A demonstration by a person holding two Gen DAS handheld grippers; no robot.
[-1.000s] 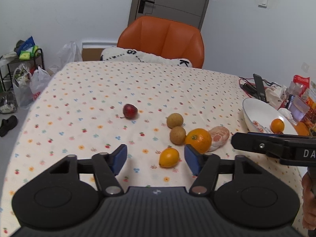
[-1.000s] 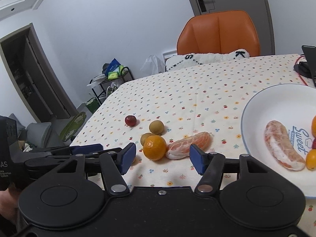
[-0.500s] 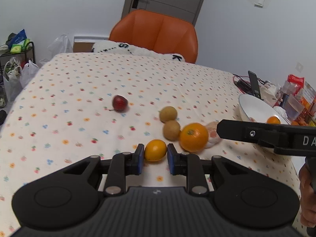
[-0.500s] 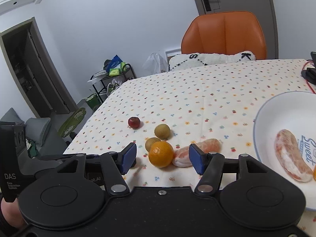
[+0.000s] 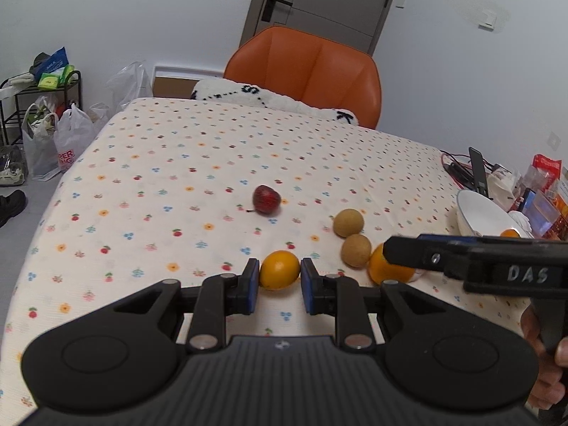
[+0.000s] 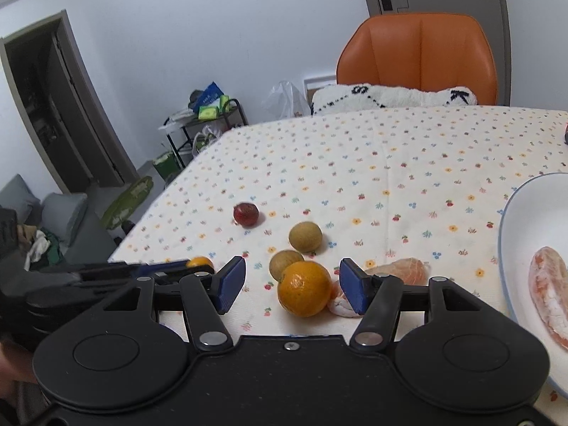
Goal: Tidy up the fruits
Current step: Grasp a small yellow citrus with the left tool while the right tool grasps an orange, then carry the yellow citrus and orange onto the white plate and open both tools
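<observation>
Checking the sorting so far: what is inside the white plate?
In the white plate lies a peeled citrus segment; the left view shows a small orange fruit too. The rest is out of frame.

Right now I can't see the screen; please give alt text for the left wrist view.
The left gripper is shut on a small orange fruit on a flowered tablecloth. Behind lie a red fruit and two brown fruits; the right gripper reaches in.

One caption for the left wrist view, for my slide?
Left hand-held gripper shut on a small orange fruit on the flowered tablecloth.
</observation>
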